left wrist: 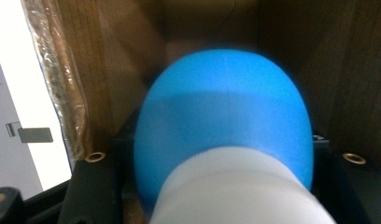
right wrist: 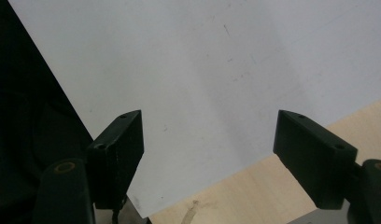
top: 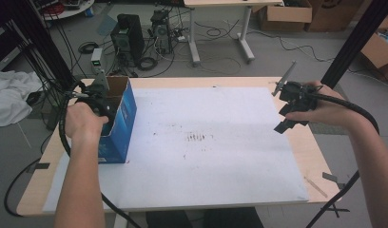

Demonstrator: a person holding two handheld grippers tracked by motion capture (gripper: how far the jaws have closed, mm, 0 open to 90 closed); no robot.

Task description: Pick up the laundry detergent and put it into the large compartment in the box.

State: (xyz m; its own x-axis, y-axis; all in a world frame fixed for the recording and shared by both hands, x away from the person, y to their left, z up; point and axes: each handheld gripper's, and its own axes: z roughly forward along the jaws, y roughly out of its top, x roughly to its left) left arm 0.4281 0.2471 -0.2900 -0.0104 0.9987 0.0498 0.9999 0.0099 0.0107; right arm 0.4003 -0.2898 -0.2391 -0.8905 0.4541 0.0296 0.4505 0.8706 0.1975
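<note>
An open blue cardboard box (top: 120, 121) stands at the left edge of the table. My left gripper (top: 102, 105) reaches down into it, the hand over the box's rim. In the left gripper view a rounded blue object with a white lower part (left wrist: 226, 116) sits between the black jaws, against the box's brown inner walls; the gripper is shut on it. My right gripper (top: 286, 118) hovers over the right edge of the white sheet (top: 206, 156). In the right gripper view the right gripper (right wrist: 209, 140) stands open with nothing between its jaws.
Bare wooden table (top: 308, 142) borders the sheet on the right, with a thin wooden stick (top: 315, 186) near the front right corner. Beyond the table are computer towers (top: 128, 35), cables, a desk and cardboard boxes (top: 285, 14). A black frame post (top: 354, 42) rises at the right.
</note>
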